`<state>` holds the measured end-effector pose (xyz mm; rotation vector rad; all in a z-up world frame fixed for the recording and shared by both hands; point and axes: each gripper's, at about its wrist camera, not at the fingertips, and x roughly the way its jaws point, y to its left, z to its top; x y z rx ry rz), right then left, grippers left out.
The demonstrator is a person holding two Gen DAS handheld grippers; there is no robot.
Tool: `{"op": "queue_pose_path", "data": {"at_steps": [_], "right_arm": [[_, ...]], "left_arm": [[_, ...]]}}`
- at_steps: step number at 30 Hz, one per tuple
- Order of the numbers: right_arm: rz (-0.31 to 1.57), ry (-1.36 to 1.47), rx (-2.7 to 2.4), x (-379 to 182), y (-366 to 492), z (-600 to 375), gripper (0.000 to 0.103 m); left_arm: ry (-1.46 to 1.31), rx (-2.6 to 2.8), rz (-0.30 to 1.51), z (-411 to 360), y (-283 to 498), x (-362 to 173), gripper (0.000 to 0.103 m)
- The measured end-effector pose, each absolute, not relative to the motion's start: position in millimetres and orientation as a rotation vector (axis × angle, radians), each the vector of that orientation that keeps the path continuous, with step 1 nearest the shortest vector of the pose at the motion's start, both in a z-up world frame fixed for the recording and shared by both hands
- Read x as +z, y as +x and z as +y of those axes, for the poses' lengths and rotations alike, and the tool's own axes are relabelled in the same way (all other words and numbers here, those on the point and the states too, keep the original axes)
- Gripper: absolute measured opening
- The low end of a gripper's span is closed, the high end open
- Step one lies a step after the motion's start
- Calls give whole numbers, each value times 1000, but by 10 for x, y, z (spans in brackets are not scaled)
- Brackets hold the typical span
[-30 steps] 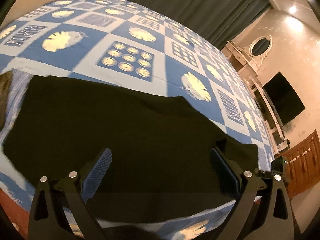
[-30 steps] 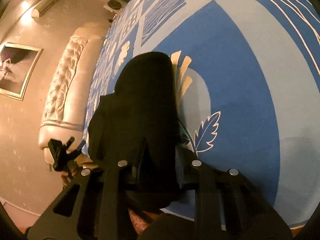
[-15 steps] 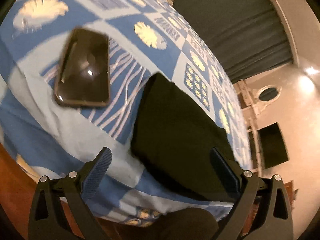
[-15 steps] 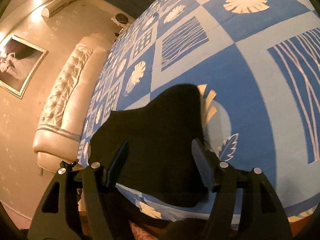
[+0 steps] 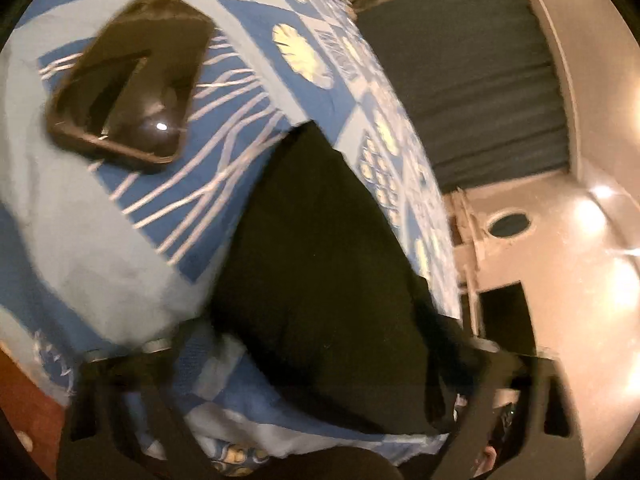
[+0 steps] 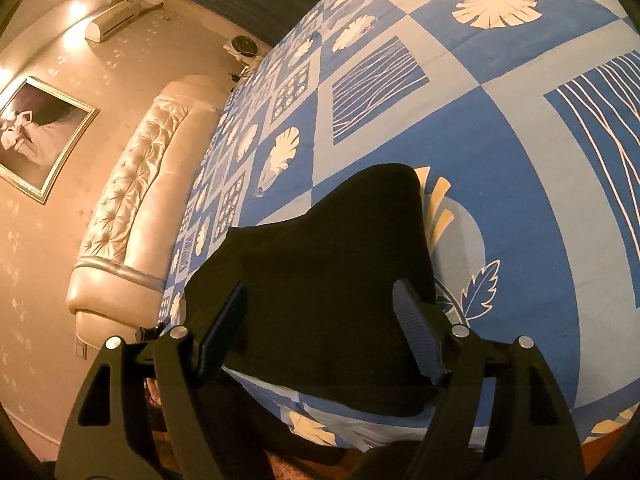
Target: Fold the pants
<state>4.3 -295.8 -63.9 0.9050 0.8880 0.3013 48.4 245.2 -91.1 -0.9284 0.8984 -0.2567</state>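
Note:
The black pants (image 5: 320, 264) lie folded into a long band on the blue patterned bedspread (image 5: 100, 248). My left gripper (image 5: 316, 332) is low over their near end. The picture is blurred. Its jaws stand wide and are closing, with the cloth between them and no pad seen pressing on it. In the right wrist view the other end of the pants (image 6: 332, 264) lies flat near the bed's edge. My right gripper (image 6: 320, 286) hovers just above it. Its jaws are opening, and its fingers (image 6: 416, 328) are clear of the cloth.
A dark phone (image 5: 128, 76) lies on the bedspread left of the pants. A padded headboard (image 6: 132, 208) and a framed picture (image 6: 36, 136) are on the left. A dark curtain (image 5: 472, 80) and a black screen (image 5: 508, 320) are on the right. The bed's near edge drops to a reddish floor (image 5: 24, 396).
My left gripper has swung from facing the spread pants to their end beside the phone, and sunk closer. My right gripper has let go of the pants, opened and risen a little.

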Motion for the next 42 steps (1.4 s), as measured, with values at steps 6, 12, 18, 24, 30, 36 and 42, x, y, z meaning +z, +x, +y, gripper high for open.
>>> {"op": "queue_pose_path", "data": {"at_steps": [6,12,18,24,30,36,42], "right_arm": [[878,910,288,-655,28,-2996,75],[814,934,243,-575,-66,-3105,75],[793,944,215,-541,-93,-3151,75],[799,917,271,-452,-48,-2982,75],[826,884,346,-409,27,-2745,75],[867,881,374,-477,62,-2600,75],[892,888,393,-537,64,-2496,75]], "left_arm": [[-1032,-224,941,2557,468,-1103,19],[-829,-231,905,2364,495,-608,15],[-640,-316,802,1855,548,121,15],[-419,-511,718,760,617,724,15],[-244,-691,771,-382,539,687,15],[-79,-752,928,-1332,469,43,15],[59,-700,958,-1677,416,-446,20]]}}
